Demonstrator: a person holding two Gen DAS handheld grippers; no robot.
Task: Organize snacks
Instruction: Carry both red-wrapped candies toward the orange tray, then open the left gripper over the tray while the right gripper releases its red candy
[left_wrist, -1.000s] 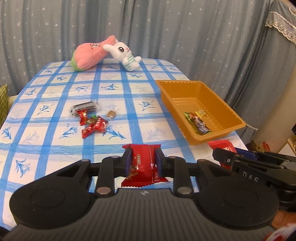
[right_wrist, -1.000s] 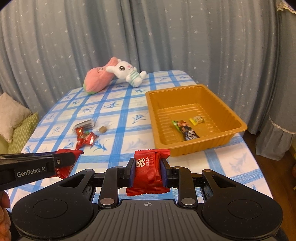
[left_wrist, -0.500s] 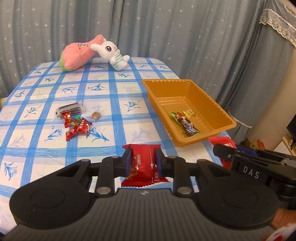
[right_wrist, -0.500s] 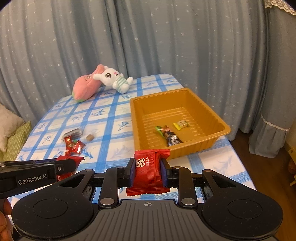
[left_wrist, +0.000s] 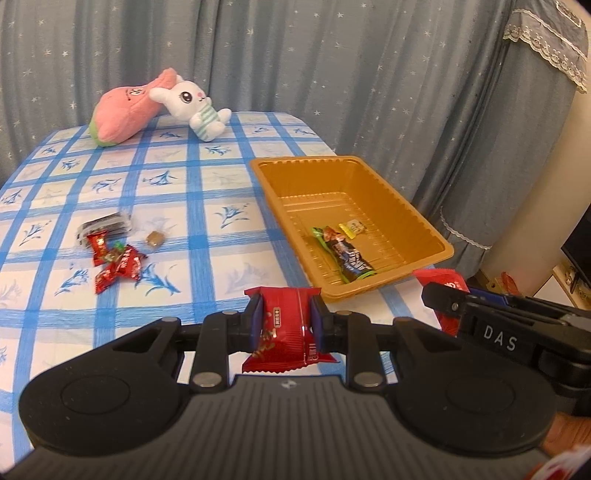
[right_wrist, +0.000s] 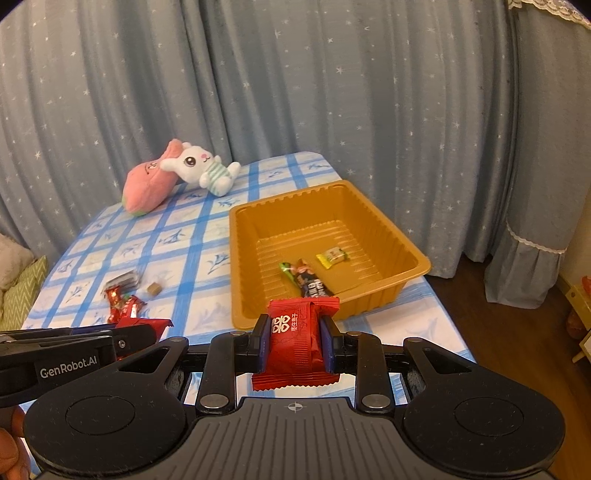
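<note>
**A:** What do the jaws have?

**B:** The left gripper (left_wrist: 286, 317) is clenched on a red foil snack packet with a white label strip (left_wrist: 284, 332), pads pressing both its sides. The right gripper (right_wrist: 295, 339) grasps a second red foil packet printed with white characters (right_wrist: 295, 343) the same way. Both packets hang above the surface, at its near edge.

**A:** And the container?

**B:** From the left wrist view, the orange ribbed plastic tray (left_wrist: 280, 195) sits at about one o'clock from the jaws, on the blue-and-white checked tablecloth surface (left_wrist: 207, 206). In it lie a dark snack bar wrapper with a green end (left_wrist: 347, 256) and a small yellow wrapped sweet (left_wrist: 352, 227), near each other on the tray floor.

**A:** What is loose on the surface?

**B:** At ten o'clock, a cluster of small red wrapped candies (left_wrist: 116, 264); touching its far side, a dark flat packet in clear wrap (left_wrist: 105, 227), though I can't make out its print. Just right of that, a small brown cube sweet (left_wrist: 155, 238).

**A:** Farther out?

**B:** At eleven o'clock, by the far edge, a pink peach-shaped plush (left_wrist: 123, 112) with a white bunny plush in a striped shirt (left_wrist: 194, 105) leaning on it. Behind, a grey-blue star-dotted curtain (left_wrist: 332, 66).
</note>
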